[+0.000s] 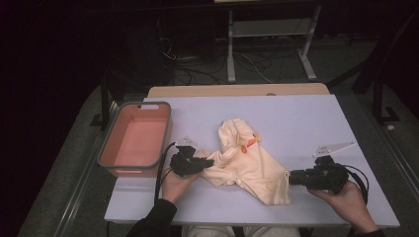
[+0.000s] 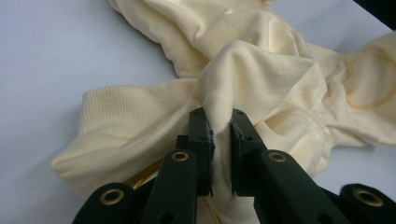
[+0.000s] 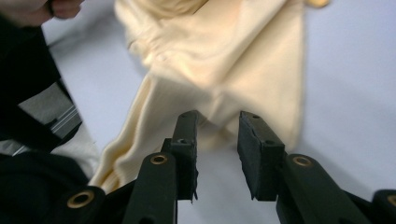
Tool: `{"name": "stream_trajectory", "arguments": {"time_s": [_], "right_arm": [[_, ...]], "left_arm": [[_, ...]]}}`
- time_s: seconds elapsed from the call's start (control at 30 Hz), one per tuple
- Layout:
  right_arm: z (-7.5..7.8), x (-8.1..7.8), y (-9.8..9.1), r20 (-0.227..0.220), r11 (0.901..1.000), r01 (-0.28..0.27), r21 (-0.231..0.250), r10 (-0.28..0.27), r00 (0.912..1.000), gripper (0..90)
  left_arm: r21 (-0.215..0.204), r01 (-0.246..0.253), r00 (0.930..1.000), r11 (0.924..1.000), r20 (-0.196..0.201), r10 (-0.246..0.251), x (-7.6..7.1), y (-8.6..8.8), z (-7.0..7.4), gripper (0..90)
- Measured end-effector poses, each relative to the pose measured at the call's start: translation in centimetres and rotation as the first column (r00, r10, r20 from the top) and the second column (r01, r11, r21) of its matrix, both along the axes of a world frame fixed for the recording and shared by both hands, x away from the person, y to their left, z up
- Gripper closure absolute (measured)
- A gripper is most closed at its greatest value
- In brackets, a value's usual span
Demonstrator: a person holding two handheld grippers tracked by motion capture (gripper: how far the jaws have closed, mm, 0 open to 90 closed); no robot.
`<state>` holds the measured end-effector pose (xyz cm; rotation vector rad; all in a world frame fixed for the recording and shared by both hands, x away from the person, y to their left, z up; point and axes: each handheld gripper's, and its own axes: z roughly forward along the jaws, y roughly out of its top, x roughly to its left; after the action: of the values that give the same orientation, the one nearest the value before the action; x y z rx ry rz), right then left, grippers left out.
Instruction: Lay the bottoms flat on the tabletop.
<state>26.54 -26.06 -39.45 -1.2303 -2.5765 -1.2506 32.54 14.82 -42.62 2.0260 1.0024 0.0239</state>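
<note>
We see the left gripper [image 2: 220, 122] clamped on the cream garment [image 1: 247, 163]; the right gripper [image 3: 217, 122] stands apart, its hem blurred.

**A lit table in a dark room**

A flat, pale lilac-white rectangular tabletop [image 1: 296, 118] takes nearly all the light; everything around it falls off into near black. Past its far edge a strip of light brown wooden board [image 1: 237, 90] shows, with rounded corners. Beyond that stands a white metal frame stand [image 1: 269, 44] with two legs, splayed feet and a low shelf. Dark and pale loose cables [image 1: 197, 66] lie tangled on the grey floor [image 1: 341, 59] at its base. On both sides of the table the floor looks like grey carpet, crossed by long pale metal rails [image 1: 79, 197]. A dark upright post frame [image 1: 380, 98] stands at the right. The walls are too dark to tell.
</note>
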Motion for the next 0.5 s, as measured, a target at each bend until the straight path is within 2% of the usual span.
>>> {"name": "stream_trajectory", "arguments": {"time_s": [0.23, 0.5], "right_arm": [[1.2, 2.0, -1.3, 0.038, 0.9984, 0.053, 0.022, -0.053, 0.9978, 65.8], [-0.2, 5.4, 0.2, 0.029, 0.9995, 0.032, -0.010, -0.031, 0.9991, 64.4]], "left_arm": [[-0.013, -0.002, 1.0000, 0.9999, -0.009, 0.002, 0.2, 0.1, -0.1, 80.9], [-0.017, -0.001, 0.9999, 0.9999, -0.011, 0.001, 0.3, 0.1, -0.2, 80.9]]}}
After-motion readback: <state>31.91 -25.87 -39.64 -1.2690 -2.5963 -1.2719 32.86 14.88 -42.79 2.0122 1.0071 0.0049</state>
